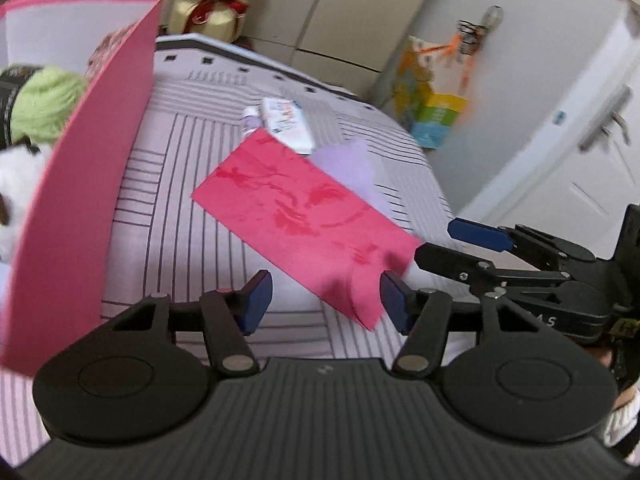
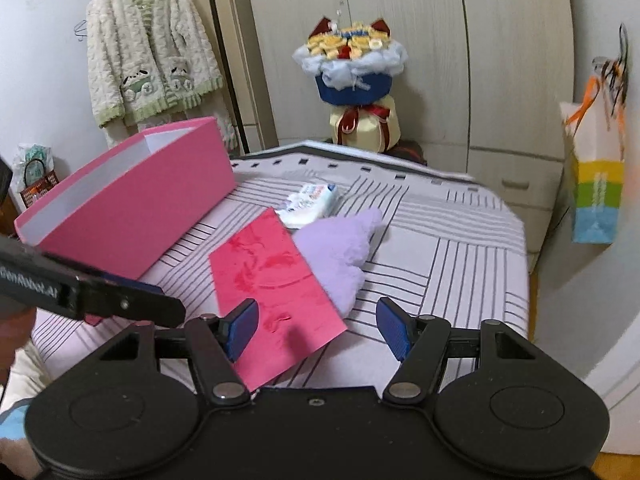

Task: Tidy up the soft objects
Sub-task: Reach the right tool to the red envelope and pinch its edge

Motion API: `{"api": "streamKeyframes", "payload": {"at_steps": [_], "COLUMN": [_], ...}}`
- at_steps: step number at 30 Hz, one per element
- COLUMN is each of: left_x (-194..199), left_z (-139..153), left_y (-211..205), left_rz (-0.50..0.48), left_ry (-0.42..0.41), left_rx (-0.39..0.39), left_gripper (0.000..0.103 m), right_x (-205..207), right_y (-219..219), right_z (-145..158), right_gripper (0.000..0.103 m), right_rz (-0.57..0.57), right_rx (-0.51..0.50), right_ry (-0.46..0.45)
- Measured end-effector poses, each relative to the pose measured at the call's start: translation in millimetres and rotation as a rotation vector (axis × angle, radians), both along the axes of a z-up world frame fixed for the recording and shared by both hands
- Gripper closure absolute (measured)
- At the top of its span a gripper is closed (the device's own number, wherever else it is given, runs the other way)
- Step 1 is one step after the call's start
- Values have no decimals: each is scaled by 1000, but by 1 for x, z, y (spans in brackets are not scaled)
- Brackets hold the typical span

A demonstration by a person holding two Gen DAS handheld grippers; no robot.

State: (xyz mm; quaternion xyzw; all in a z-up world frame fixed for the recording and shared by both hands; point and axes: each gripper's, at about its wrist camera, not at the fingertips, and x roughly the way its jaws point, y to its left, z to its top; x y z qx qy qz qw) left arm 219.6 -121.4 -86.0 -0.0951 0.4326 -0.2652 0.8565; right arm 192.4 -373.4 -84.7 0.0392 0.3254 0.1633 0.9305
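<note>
Red cloth (image 2: 276,292): flat, thin, printed, lying on the striped bed (image 2: 440,264); its near corner lifts off the cover between the two grippers.
Purple plush (image 2: 340,248): just beside the cloth on the right, its edge tucked under or against the cloth; I cannot tell which.
Wipes pack (image 2: 310,204): beyond the cloth's far end, touching or nearly touching it.
Pink box (image 2: 132,204): open, to the left of the cloth on the bed; from the left wrist view, green yarn (image 1: 48,104) and something white and furry are already inside.
Left gripper (image 1: 320,300): jaws apart, nothing pinched; the cloth's near corner sits between the pads, close to one pad.
Right gripper (image 2: 316,328): jaws apart and empty, low over the cloth's near end.
Risk, slip: the cloth is thin and flat, so pads closing on it may catch only a fold, or grab the bed cover with it.
Risk, collision: both grippers crowd the same corner and could knock together.
Risk, drag: lifting the cloth could pull the plush or pack along and off the bed edge.
Risk, box: the left hand is close to the box wall and could shove it.
</note>
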Motion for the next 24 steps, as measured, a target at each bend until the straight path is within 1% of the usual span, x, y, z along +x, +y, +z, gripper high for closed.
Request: {"api": "streamKeyframes", "payload": {"at_steps": [4, 6, 7, 9, 12, 14, 16, 17, 18, 19, 21, 24], "left_x": [12, 13, 13, 14, 13, 13, 13, 13, 13, 13, 12, 13], "left_z": [-18, -23, -25, -30, -33, -36, -37, -37, -37, -37, -38, -39], "left_y": [0, -2, -3, -5, -8, -10, -10, -9, -9, -8, -6, -3], "left_rz": [38, 35, 26, 18, 22, 29, 33, 37, 38, 36, 34, 35], "left_ry": [51, 59, 63, 79, 76, 76, 75, 76, 76, 75, 72, 74], "left_rx": [-51, -70, -91, -121, -130, -126, -133, -137, -140, -143, -147, -161], "left_gripper": [49, 50, 51, 51, 51, 53, 54, 54, 54, 54, 54, 54], "right_x": [17, 22, 23, 28, 30, 31, 29, 28, 25, 23, 16, 10], "right_y": [-8, -12, -13, -14, -14, -13, -10, -9, -9, -10, -12, -21], "right_z": [-13, -18, -20, -24, -24, -23, -22, -22, -22, -22, -21, -21], "right_gripper": [33, 33, 33, 33, 33, 39, 56, 61, 69, 75, 82, 86], "right_rz": [20, 20, 18, 8, 35, 56, 66, 68, 73, 77, 76, 104], "right_rx": [53, 78, 88, 92, 119, 139, 131, 123, 120, 124, 139, 224], "right_ry": [47, 68, 76, 100, 109, 116, 120, 122, 124, 126, 119, 133]}}
